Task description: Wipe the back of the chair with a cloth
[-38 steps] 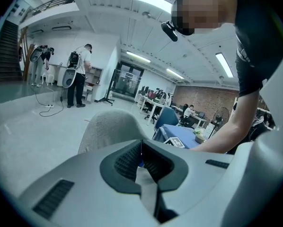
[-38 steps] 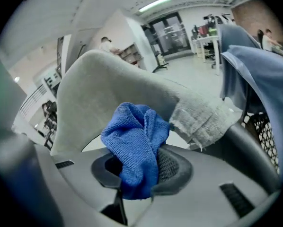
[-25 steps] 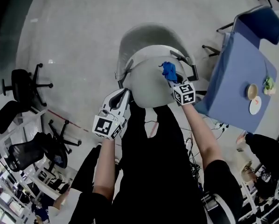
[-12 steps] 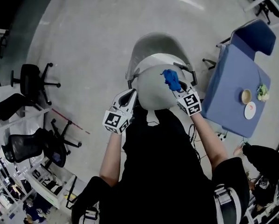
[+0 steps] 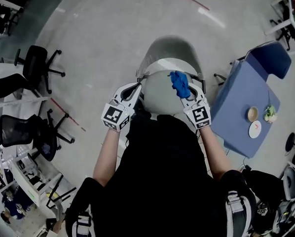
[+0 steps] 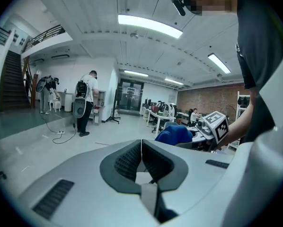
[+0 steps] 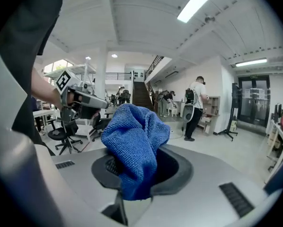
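In the head view a pale grey chair back [image 5: 160, 97] curves just below me. My right gripper [image 5: 183, 92] is shut on a bunched blue cloth [image 5: 180, 83] that rests on the upper right of that back. My left gripper [image 5: 134, 89] sits at the back's left edge, jaws shut with nothing between them. The right gripper view shows the cloth [image 7: 134, 141] spilling up out of the right gripper [image 7: 140, 171], with the left gripper [image 7: 82, 98] beyond. In the left gripper view the left gripper [image 6: 141, 148] points toward the cloth [image 6: 174, 135].
A blue-covered table [image 5: 239, 107] with a bowl and a plate stands to the right, with a blue chair [image 5: 272, 58] behind it. Black office chairs [image 5: 36, 63] crowd the left side. A person [image 6: 84, 105] stands across the open grey floor.
The head view has shifted. My left gripper has risen a little along the chair back's left edge. The right gripper still keeps the cloth on the upper right of the back.
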### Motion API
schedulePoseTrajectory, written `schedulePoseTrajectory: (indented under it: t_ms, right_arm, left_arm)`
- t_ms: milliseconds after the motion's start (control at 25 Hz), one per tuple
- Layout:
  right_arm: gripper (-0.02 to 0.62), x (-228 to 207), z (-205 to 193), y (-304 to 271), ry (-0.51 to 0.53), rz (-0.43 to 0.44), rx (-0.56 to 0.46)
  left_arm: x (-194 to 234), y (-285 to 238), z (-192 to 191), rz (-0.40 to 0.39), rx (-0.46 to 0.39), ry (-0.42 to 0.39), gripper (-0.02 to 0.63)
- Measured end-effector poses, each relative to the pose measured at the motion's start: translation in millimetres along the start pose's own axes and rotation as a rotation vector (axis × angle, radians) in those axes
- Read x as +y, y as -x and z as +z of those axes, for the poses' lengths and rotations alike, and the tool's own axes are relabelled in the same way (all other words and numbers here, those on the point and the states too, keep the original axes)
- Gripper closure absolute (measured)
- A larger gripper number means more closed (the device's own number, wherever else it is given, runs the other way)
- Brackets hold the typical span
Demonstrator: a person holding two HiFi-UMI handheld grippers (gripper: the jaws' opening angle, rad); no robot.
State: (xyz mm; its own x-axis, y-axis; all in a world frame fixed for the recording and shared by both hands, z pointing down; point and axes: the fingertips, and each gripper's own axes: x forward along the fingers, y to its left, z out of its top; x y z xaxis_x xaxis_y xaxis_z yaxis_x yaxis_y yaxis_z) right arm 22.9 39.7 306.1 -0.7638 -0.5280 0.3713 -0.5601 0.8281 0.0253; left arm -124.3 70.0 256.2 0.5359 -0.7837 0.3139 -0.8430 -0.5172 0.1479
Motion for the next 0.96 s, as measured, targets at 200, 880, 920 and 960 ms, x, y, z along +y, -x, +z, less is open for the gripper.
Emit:
schedulePoseTrajectory:
  t_ms: [200, 880, 920, 960]
  right_arm:
    - [0.471, 7, 19, 10, 0.056, 0.025, -0.048]
    - [0.471, 55, 37, 17, 0.056, 0.014, -0.121]
    - [0.471, 62, 40, 15, 0.054, 0.008, -0.118]
    - [0.471, 70, 43, 14, 0.052, 0.003, -0.116]
  left_arm:
    - [-13, 3, 9, 0.03, -0.022, -0.01, 0.581]
    - [-24, 44, 0, 0.013, -0.039, -0.043, 0.581]
    - [-21, 52, 0, 0.01, -0.041, -0.042, 0.581]
    - [-17, 60, 0, 0.007, -0.043, -0.04, 0.581]
